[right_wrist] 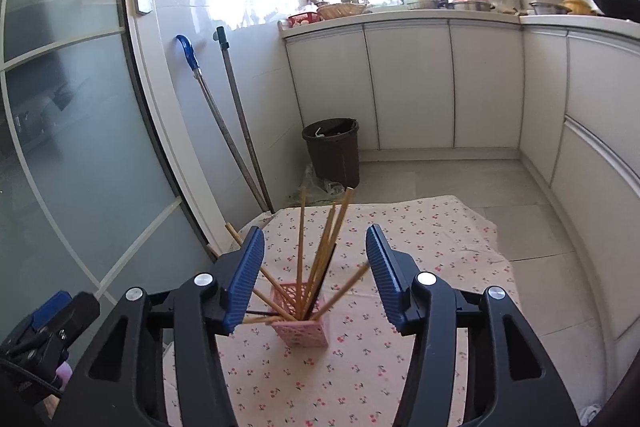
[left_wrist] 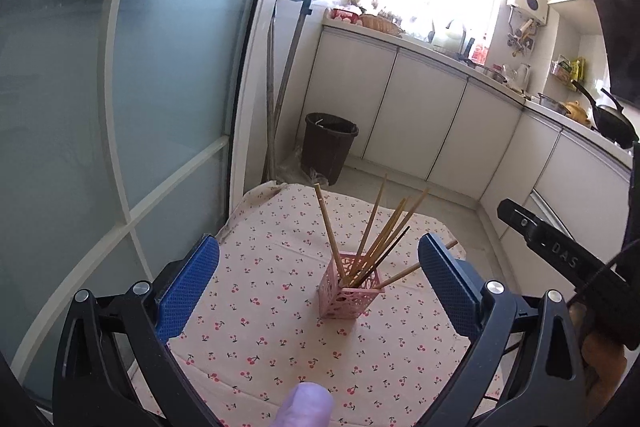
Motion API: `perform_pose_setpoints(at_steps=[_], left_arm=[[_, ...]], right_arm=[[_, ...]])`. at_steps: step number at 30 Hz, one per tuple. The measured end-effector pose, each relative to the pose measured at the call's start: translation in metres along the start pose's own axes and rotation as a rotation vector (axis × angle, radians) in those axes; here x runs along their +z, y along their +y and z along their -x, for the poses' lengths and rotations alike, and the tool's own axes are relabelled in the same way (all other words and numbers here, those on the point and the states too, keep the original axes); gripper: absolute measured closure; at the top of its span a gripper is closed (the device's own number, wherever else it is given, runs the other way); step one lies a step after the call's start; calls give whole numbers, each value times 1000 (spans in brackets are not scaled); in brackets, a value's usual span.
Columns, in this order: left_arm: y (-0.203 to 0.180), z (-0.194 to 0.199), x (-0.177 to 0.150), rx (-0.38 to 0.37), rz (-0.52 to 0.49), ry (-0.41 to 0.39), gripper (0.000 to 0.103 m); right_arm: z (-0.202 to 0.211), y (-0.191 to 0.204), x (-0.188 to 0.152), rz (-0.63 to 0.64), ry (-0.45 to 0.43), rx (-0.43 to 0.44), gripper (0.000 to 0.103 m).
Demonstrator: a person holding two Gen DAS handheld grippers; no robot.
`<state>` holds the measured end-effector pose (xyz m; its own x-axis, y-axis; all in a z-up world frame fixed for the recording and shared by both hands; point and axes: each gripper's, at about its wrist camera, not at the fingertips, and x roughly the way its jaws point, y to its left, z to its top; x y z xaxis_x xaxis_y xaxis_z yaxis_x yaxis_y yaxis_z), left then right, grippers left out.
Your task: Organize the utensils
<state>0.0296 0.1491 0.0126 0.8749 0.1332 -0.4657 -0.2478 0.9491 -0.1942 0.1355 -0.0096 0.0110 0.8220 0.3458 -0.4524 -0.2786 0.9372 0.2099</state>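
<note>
A pink lattice holder (left_wrist: 347, 289) stands upright on the cherry-print tablecloth (left_wrist: 256, 267). Several wooden chopsticks (left_wrist: 374, 227) and one dark one stand fanned out in it. My left gripper (left_wrist: 318, 277) is open and empty, with the holder between and beyond its blue pads. In the right wrist view the holder (right_wrist: 301, 325) and the chopsticks (right_wrist: 326, 239) lie between the blue pads of my right gripper (right_wrist: 316, 273), which is open and empty. The right gripper's body (left_wrist: 560, 251) shows at the right of the left wrist view.
A dark bin (right_wrist: 334, 151) stands on the floor beyond the table. Two mop handles (right_wrist: 236, 131) lean on the wall beside a frosted glass door (right_wrist: 60, 107). White cabinets (right_wrist: 440, 83) with a cluttered counter run along the back and right.
</note>
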Motion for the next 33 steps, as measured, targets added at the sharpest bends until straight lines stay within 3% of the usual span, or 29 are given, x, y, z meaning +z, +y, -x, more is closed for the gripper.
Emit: perform_pose_setpoints(at_steps=[5,10,13,19,29,33], left_arm=[[-33,17,-11,60,-90,-70,7],[-54,32,-32,50,-118,-156,7],[-66,26,-43,24,-146,-109,7],[-87,23,-53,74,-208,-156,7],[-96,13,-55,86,-226,-138,7],[-96,11,-55,87,-228,-122,7]], right_arm=[[46,-16,-21,8,-25,-74,29],[75,-40,-47,-22,-53,-154,9],[86,-51,-59,-18,-88,-199,7],[91,-61,-72,20,-127,-302,7],[97,-74,-75,-29,-185,-328,7],[90,-73,-74,-36,-163,-322,7]])
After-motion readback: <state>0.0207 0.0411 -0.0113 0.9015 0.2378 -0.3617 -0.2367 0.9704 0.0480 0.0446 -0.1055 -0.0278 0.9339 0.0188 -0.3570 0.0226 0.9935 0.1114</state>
